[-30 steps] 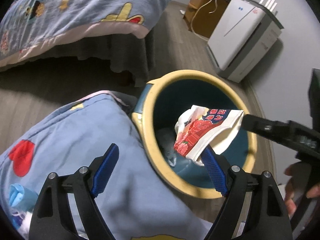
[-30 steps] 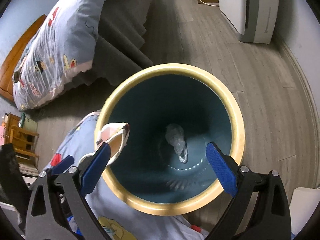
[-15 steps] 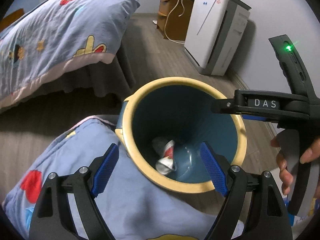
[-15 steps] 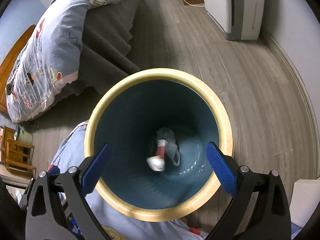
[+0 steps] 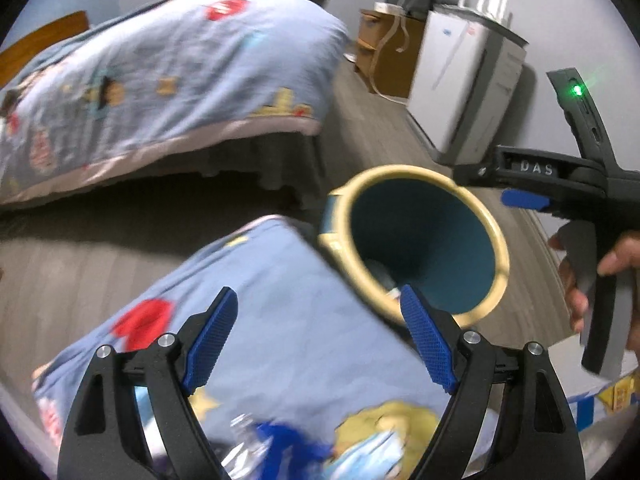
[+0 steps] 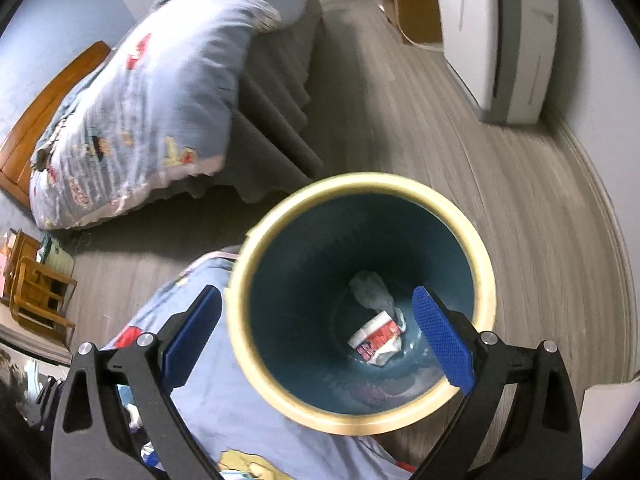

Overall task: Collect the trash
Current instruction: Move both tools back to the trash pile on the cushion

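A round bin with a cream rim [image 6: 360, 178] and dark teal inside stands on the wooden floor. At its bottom lie a red-and-white wrapper [image 6: 376, 336] and a grey crumpled piece [image 6: 372, 288]. My right gripper [image 6: 316, 300] hangs open and empty above the bin's mouth. My left gripper [image 5: 316, 304] is open and empty over a blue patterned quilt [image 5: 280, 320], left of the bin [image 5: 498, 240]. Crumpled blue trash [image 5: 288, 444] and a clear plastic scrap [image 5: 244, 440] lie on the quilt below the left fingers. A person's hand [image 5: 580, 280] holds the right gripper's handle.
A bed with a blue cartoon quilt [image 5: 160, 80] and dark skirt fills the left. A white appliance [image 5: 468, 80] and a wooden cabinet [image 5: 384, 52] stand by the far wall. A wooden chair [image 6: 36, 292] is at the left edge.
The red-and-white wrapper left the right gripper and fell to the bin's bottom. Both grippers rose. The left one swung left, away from the bin and over the quilt.
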Demonstrator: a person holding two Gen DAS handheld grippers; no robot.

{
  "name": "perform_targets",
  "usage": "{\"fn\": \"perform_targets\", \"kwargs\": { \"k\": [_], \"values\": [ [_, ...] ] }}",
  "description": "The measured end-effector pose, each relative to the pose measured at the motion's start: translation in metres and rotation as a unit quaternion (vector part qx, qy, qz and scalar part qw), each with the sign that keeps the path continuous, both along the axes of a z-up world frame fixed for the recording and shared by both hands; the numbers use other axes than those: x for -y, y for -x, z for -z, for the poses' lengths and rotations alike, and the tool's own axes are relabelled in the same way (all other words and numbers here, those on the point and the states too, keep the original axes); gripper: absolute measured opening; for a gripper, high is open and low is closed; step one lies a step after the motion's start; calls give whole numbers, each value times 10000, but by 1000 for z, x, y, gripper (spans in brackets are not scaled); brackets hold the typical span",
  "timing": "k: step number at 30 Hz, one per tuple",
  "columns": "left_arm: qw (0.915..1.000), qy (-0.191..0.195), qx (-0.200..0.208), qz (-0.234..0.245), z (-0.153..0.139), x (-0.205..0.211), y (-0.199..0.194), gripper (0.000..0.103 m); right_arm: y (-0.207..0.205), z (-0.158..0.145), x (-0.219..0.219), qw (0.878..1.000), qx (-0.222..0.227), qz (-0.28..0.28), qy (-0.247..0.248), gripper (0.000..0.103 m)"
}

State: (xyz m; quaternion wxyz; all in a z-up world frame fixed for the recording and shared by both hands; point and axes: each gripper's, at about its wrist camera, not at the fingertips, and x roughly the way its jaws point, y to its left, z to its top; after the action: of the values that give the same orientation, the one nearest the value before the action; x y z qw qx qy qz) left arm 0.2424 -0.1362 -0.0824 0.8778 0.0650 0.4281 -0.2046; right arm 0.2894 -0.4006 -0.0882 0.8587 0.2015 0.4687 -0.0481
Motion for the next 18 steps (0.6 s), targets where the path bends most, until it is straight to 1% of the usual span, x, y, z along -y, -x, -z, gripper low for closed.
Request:
{"fn": "perform_targets", "kwargs": {
  "k": [4, 6, 8, 10, 13, 14, 16, 18],
  "values": [
    [9993, -24, 132, -362, -25, -57, 19, 87, 7, -20, -25, 9994, 291, -153, 105, 95],
    [9985, -61, 202, -506, -34, -83, 28, 87, 11, -29, -45, 9984, 392, -361, 198, 95],
    [9968, -260, 344, -675, -42, -112, 38, 88, 16, -35, -63, 9967, 467, -584, 324, 95],
    [9944, -424, 441, -863, -45, -137, 48, 88, 20, -38, -82, 9944, 510, -805, 452, 95],
    [9906, -341, 458, -1242, -47, -176, 61, 88, 29, -40, -111, 9903, 513, -1165, 559, 95],
    [9897, -317, 457, -1319, -45, -183, 63, 88, 33, -39, -122, 9890, 481, -1267, 592, 95],
    [9877, -312, 467, -1461, -42, -198, 70, 88, 43, -36, -139, 9879, 374, -1395, 564, 95],
    [9867, -391, 469, -1510, -38, -206, 73, 88, 54, -31, -158, 9870, 244, -1529, 423, 95]
  ]
}}
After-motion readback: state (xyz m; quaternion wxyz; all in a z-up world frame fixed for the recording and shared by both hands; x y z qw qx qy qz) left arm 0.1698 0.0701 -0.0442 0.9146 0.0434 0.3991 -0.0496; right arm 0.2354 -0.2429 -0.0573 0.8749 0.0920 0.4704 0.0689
